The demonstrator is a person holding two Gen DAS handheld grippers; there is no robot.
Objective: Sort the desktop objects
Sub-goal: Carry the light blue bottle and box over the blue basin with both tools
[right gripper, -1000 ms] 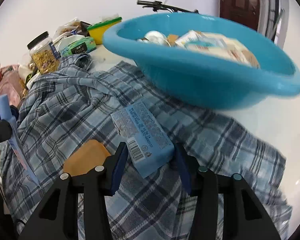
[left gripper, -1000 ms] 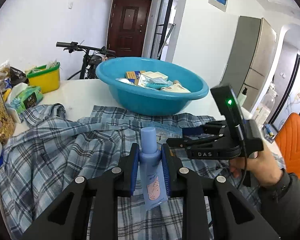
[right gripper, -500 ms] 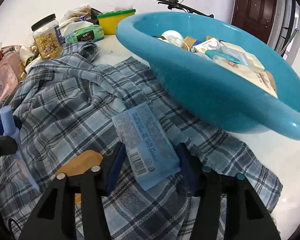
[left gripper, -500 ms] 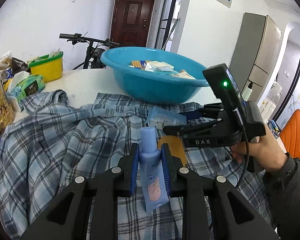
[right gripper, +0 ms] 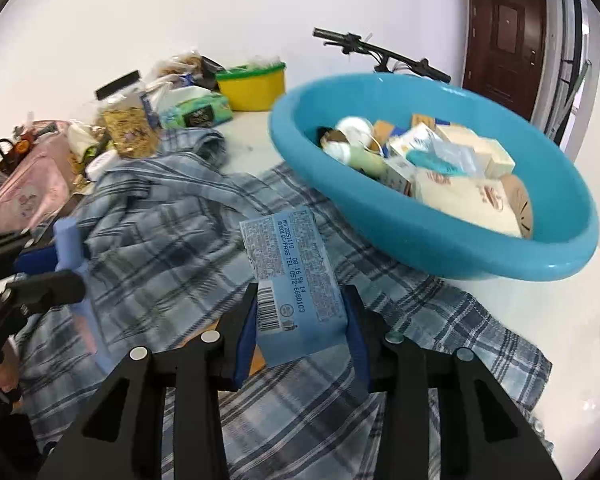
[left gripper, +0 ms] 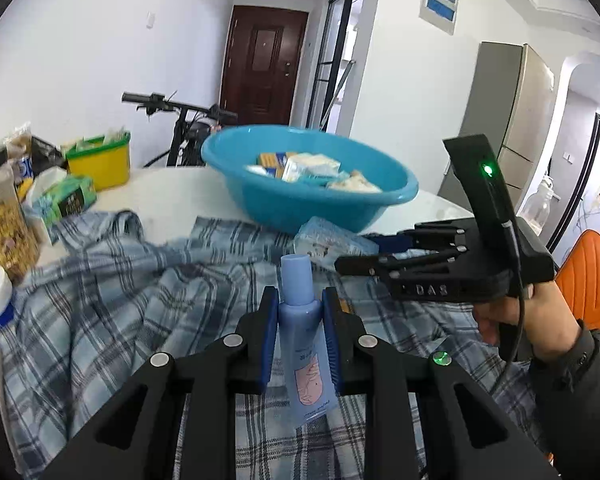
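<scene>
L gripper pinches tube, frame center: soft, light, grip near cap. R gripper closing on pack, lower center by basin: squashy, slick wrap, take mid-sides.

Plastic, cloth and printed wrap on the table

The basin was smooth, glossy turquoise plastic; the plaid shirt under it was soft, matt woven cloth, creased. The tissue pack wore thin printed film with a slight sheen, the pale blue tube satiny plastic. Both grippers looked matt black plastic with metal pins, the bare table smooth and white.
</scene>
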